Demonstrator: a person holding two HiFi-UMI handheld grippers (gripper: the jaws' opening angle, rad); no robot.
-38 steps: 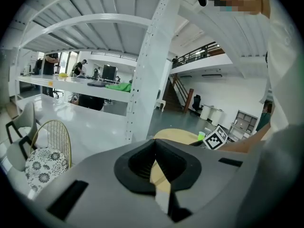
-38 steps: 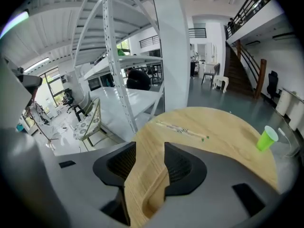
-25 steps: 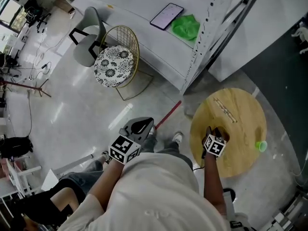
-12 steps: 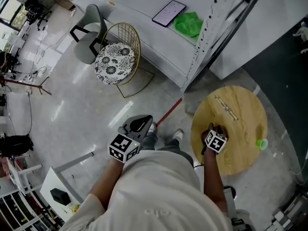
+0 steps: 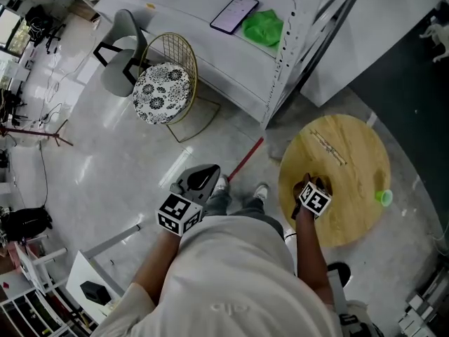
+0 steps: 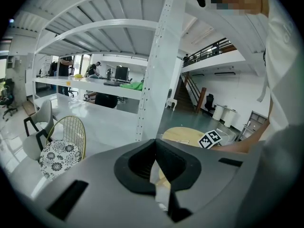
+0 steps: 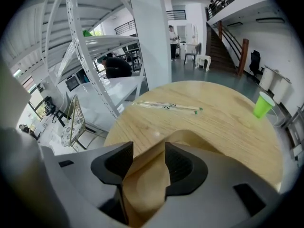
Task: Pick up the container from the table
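Near the round table's (image 5: 351,161) edge, a green cup (image 5: 383,198) stands upright, contents unseen.

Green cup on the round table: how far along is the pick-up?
Nothing is done yet: the green cup stands untouched at the edge of the table. In hand: the right gripper hangs over the table, jaws apart and empty. Left: reach, grip, lift it.

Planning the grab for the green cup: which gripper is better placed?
Right. The right gripper hangs over the round table, facing the green cup; the left gripper is over the floor, off the table.
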